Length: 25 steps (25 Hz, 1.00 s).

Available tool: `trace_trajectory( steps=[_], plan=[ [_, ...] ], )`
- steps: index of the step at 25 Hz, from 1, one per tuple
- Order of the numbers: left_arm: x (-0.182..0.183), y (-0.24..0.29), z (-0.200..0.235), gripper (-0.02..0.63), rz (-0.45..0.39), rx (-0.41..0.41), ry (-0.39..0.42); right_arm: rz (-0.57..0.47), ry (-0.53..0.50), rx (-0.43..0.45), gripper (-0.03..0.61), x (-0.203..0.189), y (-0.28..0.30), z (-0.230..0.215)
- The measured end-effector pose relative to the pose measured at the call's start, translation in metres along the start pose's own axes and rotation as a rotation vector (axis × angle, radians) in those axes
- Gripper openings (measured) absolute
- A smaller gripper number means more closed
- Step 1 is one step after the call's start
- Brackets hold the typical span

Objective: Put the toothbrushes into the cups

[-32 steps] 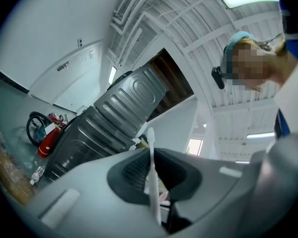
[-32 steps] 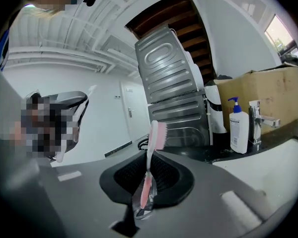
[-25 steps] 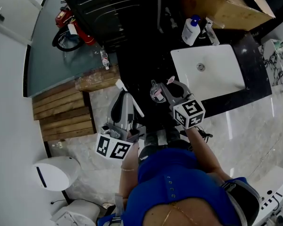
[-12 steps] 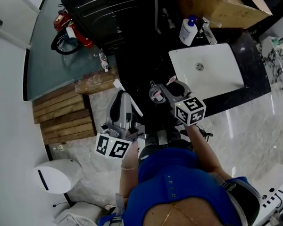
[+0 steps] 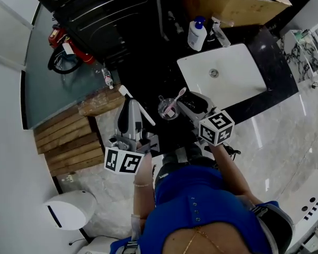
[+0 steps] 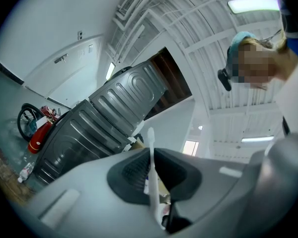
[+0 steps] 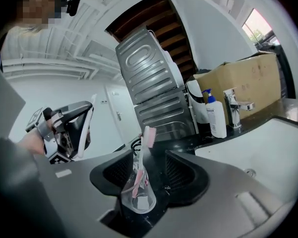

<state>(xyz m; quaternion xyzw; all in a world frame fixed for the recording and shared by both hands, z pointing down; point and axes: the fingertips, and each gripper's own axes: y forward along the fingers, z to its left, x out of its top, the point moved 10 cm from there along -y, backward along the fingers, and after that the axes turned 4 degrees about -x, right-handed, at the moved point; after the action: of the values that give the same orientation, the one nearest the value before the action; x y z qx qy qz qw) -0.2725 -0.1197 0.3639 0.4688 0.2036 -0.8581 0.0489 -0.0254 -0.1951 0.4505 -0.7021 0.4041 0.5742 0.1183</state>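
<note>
Between opening right tongs (image 7: 151,176), cup (image 7: 138,200) with pink toothbrush (image 7: 149,134)

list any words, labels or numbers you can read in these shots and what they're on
No text reads clearly anywhere.
Pump bottle: label too blurred to read.
Clear cup: small marks, too small to read.
Cardboard box: faint smudges, unreadable.
Marker cubes: black-and-white square patterns, no words.

Pink toothbrush (image 5: 176,99) stands tilted in clear cup (image 5: 161,109); white toothbrush (image 5: 143,112) slants nearby.
</note>
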Motion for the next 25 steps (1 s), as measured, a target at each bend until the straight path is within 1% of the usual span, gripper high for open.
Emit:
trace_trajectory(
  steps=[3, 6, 11, 18, 22, 25],
  plan=[
    [-0.01, 0.013, 0.005, 0.025, 0.0, -0.021, -0.013, -0.013, 0.022, -0.017, 0.206, 0.001, -0.013, -0.005],
    [-0.022, 0.023, 0.009, 0.025, 0.005, -0.047, -0.02, -0.031, 0.034, -0.053, 0.204, 0.002, -0.027, -0.01],
    [-0.052, 0.033, 0.016, 0.025, 0.044, -0.061, -0.008, -0.071, 0.053, -0.121, 0.198, 0.005, -0.05, -0.022],
    [-0.087, 0.031, 0.022, 0.025, 0.094, -0.064, 0.021, -0.097, 0.08, -0.179, 0.193, 0.004, -0.068, -0.03],
    [-0.096, 0.029, 0.023, 0.025, 0.104, -0.056, 0.065, -0.094, 0.093, -0.19, 0.192, 0.001, -0.072, -0.033],
    [-0.102, 0.024, 0.024, 0.025, 0.129, -0.052, 0.091, -0.092, 0.097, -0.196, 0.192, -0.001, -0.075, -0.033]
  ],
)
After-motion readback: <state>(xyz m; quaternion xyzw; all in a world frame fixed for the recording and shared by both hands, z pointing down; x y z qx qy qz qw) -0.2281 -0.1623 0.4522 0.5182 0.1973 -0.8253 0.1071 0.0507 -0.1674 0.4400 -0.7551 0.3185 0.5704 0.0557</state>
